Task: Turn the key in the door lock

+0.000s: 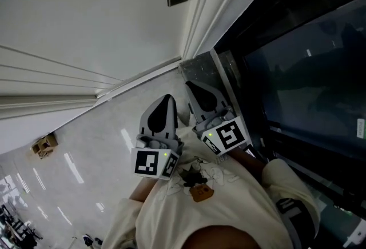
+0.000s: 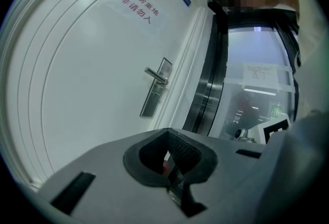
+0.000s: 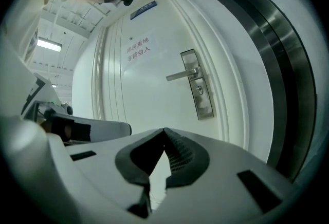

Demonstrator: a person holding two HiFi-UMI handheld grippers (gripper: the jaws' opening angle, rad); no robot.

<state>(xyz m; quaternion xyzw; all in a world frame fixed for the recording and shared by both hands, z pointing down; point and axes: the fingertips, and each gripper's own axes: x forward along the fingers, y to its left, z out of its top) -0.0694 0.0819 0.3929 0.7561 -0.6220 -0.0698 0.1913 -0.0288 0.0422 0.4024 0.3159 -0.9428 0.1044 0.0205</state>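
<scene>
Misalignment is the main danger from here. The left tool (image 2: 167,133) is clenched on a small thing with a reddish part and a bright metal strip, which I judge to be the key (image 2: 174,182). It sits deep between the pads, so very little of it reaches out in front. If so, the blade may not go into the keyhole (image 3: 199,91), or the tips may knock on the lock plate (image 3: 198,84) first. The grip is on a thin piece; a push a little off the line could make the key swing or slip in the pads. The lever handle (image 3: 183,75) stands just above the keyhole and may hinder the wide tool when it must roll.

The right tool (image 3: 164,130) is clenched with nothing in it; the white door (image 3: 139,94) shows through its gap.

The key is with the left tool, close to the person's body and well apart from the lock. Its metal strip seems to lie along the jaws, but which end looks to the door I cannot tell. The lock plate has its long axis upright, near the door's edge; the lever lies level and points away from that edge.
</scene>
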